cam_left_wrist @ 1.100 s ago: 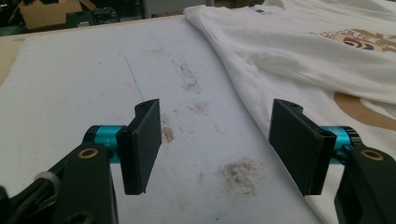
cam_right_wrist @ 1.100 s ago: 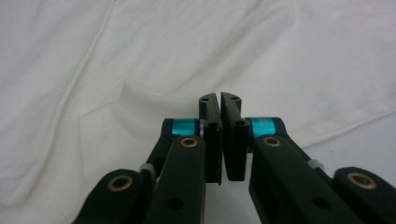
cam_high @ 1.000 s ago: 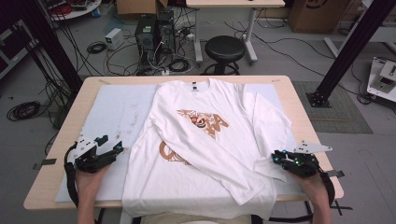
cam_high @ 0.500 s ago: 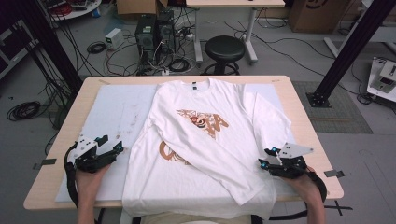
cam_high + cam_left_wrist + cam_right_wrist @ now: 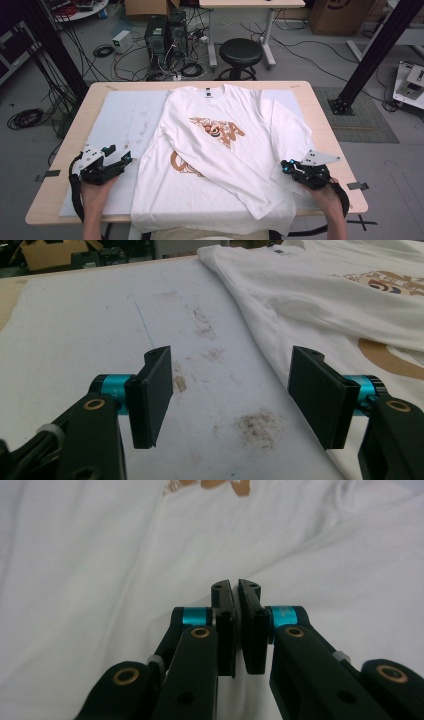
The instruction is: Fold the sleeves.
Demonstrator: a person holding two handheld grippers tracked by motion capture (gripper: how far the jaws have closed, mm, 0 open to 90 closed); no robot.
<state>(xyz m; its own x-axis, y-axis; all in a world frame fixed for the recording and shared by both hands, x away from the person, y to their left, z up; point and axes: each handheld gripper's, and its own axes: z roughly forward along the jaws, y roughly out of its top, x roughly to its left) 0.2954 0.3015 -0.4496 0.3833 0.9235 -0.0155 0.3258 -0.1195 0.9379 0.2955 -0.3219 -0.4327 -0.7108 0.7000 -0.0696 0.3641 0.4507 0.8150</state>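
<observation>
Folding step: right gripper (image 5: 289, 167) jaws just closed, apparently pinching T-shirt (image 5: 220, 150) sleeve; left gripper (image 5: 122, 159) wide open, empty, beside T-shirt. Next: lift sleeve inward.

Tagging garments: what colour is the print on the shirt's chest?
Orange-brown with darker details, on the white shirt. Clearest in the high view.

The left gripper (image 5: 121, 161) is held low in the left hand (image 5: 95, 187), jaws wide apart. The right gripper (image 5: 286, 166), in the right hand (image 5: 325, 192), has just closed its jaws together.
</observation>
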